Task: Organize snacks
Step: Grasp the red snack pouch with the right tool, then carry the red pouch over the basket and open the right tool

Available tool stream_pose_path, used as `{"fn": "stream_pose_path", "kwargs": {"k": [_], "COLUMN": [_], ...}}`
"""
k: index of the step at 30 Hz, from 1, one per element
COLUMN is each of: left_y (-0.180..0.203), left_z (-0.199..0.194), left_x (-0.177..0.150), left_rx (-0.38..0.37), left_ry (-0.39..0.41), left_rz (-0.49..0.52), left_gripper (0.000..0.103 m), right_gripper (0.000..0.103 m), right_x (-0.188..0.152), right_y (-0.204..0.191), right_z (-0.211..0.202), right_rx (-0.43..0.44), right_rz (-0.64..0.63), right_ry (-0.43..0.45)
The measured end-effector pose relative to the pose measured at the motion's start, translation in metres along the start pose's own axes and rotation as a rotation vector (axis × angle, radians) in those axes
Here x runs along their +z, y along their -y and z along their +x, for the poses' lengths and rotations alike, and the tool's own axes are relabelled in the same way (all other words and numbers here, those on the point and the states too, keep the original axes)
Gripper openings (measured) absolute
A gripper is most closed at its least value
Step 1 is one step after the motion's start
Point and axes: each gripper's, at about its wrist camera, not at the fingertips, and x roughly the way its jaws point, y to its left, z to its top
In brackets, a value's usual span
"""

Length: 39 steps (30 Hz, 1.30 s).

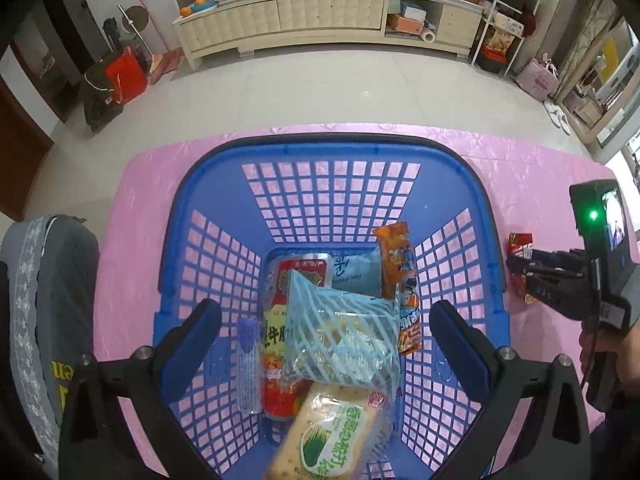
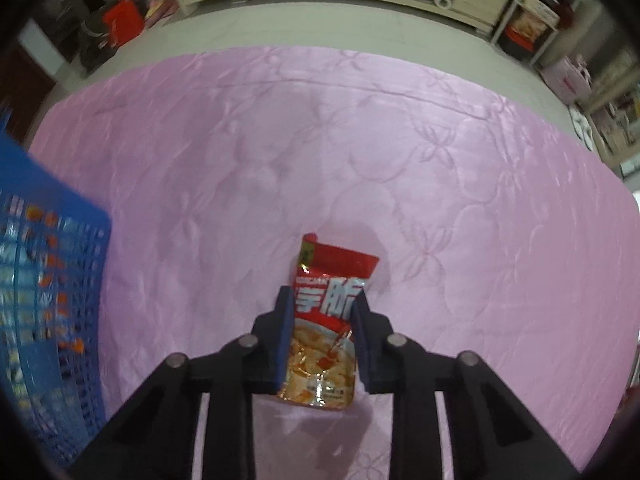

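A blue plastic basket (image 1: 328, 148) stands on the pink quilted cloth (image 2: 360, 140) and holds several snacks: a cracker pack with a green label (image 1: 332, 440), a blue-striped clear bag (image 1: 344, 340), a red pack (image 1: 288, 320) and an orange packet (image 1: 400, 272). My left gripper (image 1: 326, 312) hovers open over the basket with nothing between its fingers. To the right of the basket, a red snack packet (image 2: 332, 320) lies on the cloth. My right gripper (image 2: 324, 296) points down at it, pads pressed against its two sides. In the left wrist view that packet (image 1: 520, 244) peeks out beside the right gripper (image 1: 520, 268).
The basket wall (image 2: 60, 280) stands close to the left of the right gripper. A grey chair back (image 1: 40, 300) is at the table's left edge. A hand (image 1: 600, 344) holds the right gripper. Beyond the table are floor and a cream cabinet (image 1: 320, 16).
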Motion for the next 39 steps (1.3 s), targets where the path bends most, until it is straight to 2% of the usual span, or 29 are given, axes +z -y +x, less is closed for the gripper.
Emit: {"fn": "stream_pose_path", "kwargs": {"k": [6, 16, 17, 23, 28, 34, 39], "left_y": [-0.003, -0.016, -0.017, -0.030, -0.047, -0.074, -0.097], "left_z": [-0.017, -0.065, -0.071, -0.101, -0.119, -0.122, -0.120], "left_x": [-0.009, -0.027, -0.030, -0.046, -0.060, -0.069, -0.072], "left_rx": [-0.009, -0.021, -0.020, -0.025, -0.029, -0.022, -0.006], "left_ry": [0.030, 0.102, 0.115, 0.166, 0.199, 0.201, 0.197], "left_rz": [0.005, -0.013, -0.010, -0.002, -0.009, -0.037, -0.055], "left_gripper": [0.103, 0.103, 0.103, 0.103, 0.103, 0.103, 0.103], "right_gripper": [0.029, 0.029, 0.029, 0.029, 0.029, 0.029, 0.029], "right_x": [-0.024, -0.041, -0.041, -0.057, -0.052, -0.041, -0.026], "right_y": [-0.013, -0.057, -0.050, -0.082, -0.110, -0.145, -0.171], "right_z": [-0.019, -0.121, -0.124, -0.167, -0.182, -0.192, -0.179], "right_rx": [0.010, 0.081, 0.084, 0.106, 0.132, 0.139, 0.109], "right_rz": [-0.012, -0.049, -0.055, -0.117, -0.169, -0.249, -0.309], "right_ry": [0.020, 0.164, 0.172, 0.238, 0.280, 0.301, 0.304]}}
